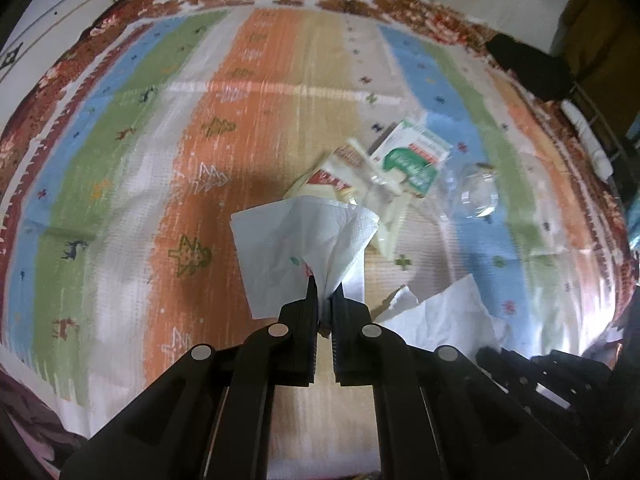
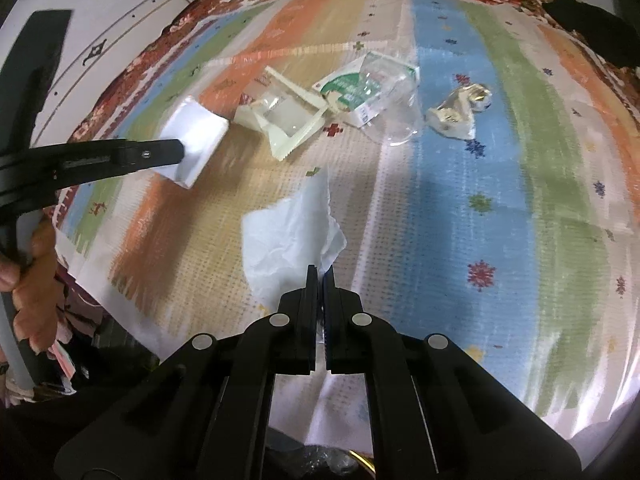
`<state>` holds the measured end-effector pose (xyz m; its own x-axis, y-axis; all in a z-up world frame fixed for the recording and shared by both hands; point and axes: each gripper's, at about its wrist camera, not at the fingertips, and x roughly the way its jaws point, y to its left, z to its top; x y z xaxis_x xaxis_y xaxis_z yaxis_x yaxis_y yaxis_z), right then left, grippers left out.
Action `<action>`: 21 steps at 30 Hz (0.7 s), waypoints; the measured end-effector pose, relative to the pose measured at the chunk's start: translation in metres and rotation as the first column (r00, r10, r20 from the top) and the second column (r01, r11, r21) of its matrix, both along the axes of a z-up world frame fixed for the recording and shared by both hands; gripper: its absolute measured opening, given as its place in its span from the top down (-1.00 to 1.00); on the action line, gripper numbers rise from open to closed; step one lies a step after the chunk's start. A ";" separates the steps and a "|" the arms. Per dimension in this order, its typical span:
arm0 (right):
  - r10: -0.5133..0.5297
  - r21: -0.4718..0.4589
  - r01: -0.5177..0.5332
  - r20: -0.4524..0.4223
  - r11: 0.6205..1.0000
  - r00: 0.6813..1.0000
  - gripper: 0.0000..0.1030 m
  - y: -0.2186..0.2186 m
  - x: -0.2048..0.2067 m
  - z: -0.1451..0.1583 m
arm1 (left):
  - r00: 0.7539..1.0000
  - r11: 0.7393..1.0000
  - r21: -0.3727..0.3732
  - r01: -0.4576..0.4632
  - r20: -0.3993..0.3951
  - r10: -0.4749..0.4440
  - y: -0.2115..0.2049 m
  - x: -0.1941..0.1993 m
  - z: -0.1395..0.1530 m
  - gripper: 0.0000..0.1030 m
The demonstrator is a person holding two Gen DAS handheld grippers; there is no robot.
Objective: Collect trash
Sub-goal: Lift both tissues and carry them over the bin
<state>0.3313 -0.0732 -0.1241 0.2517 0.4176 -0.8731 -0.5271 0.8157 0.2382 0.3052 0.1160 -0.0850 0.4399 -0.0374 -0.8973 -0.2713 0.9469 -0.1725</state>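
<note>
A white napkin (image 1: 304,240) is being pinched by the closed left hand-held gripper (image 1: 325,286). A second tissue (image 2: 288,236) is being clamped by the right hand-held gripper (image 2: 320,274), probably for binning both together.

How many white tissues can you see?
2. One tissue is pinched in the left gripper; the other tissue is pinched in the right gripper. More may be hidden.
</note>
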 end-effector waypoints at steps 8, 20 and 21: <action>-0.061 0.049 0.059 0.044 0.997 0.997 0.97 -0.037 -0.013 0.035 | 0.998 0.996 -0.089 -0.001 0.067 0.007 -0.010 -0.024 0.033 0.91; -0.052 0.089 0.042 0.118 0.995 0.992 0.97 -0.057 -0.053 0.072 | 0.989 0.993 -0.098 0.064 0.142 -0.050 -0.049 -0.070 0.071 0.91; -0.051 0.094 0.039 0.127 0.995 0.991 0.97 -0.060 -0.059 0.075 | 0.988 0.993 -0.102 0.064 0.147 -0.048 -0.050 -0.074 0.073 0.91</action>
